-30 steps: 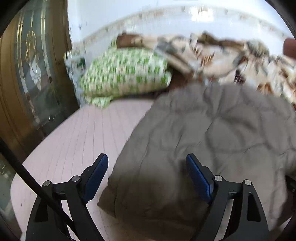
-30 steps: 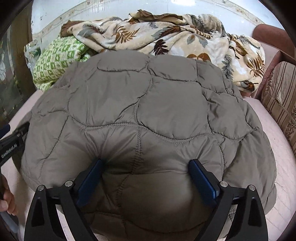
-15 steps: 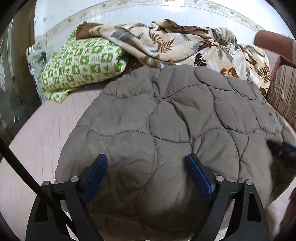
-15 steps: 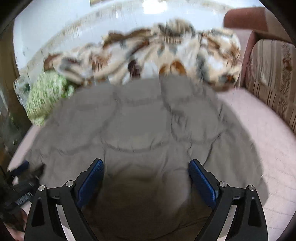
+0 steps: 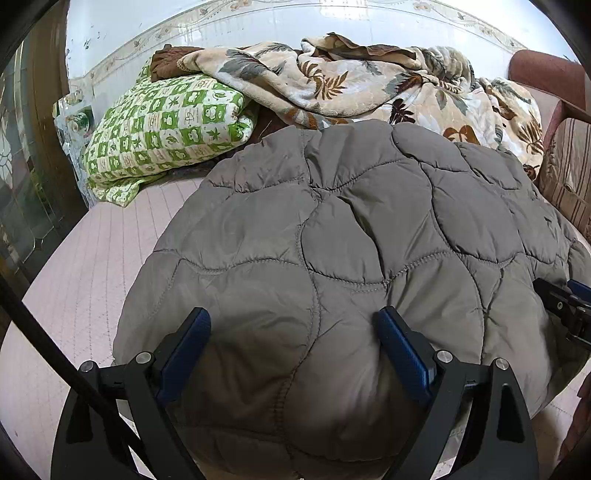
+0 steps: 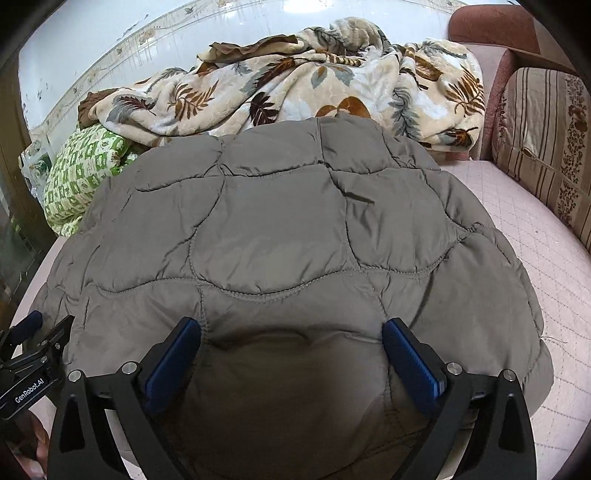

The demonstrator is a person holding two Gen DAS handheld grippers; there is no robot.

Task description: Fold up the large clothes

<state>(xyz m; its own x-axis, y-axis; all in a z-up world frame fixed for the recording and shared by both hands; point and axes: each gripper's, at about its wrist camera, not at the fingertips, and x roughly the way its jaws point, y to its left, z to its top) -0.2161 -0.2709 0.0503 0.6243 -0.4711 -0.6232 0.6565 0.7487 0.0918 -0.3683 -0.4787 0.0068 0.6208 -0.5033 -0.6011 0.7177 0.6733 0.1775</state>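
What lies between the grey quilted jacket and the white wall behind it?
In both wrist views, a leaf-print blanket is heaped between the grey quilted jacket and the wall, with a green checked pillow beside it.

leaf-print blanket (image 5: pixel 369 85) | green checked pillow (image 5: pixel 166 129) | striped cushion (image 6: pixel 546 147), maybe sofa

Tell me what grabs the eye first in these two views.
A puffy grey quilted jacket fills the middle of the bed, bulging between both grippers' open blue fingers. Behind it, against the wall, lie a crumpled leaf-print blanket and, at its left, a green checked pillow.
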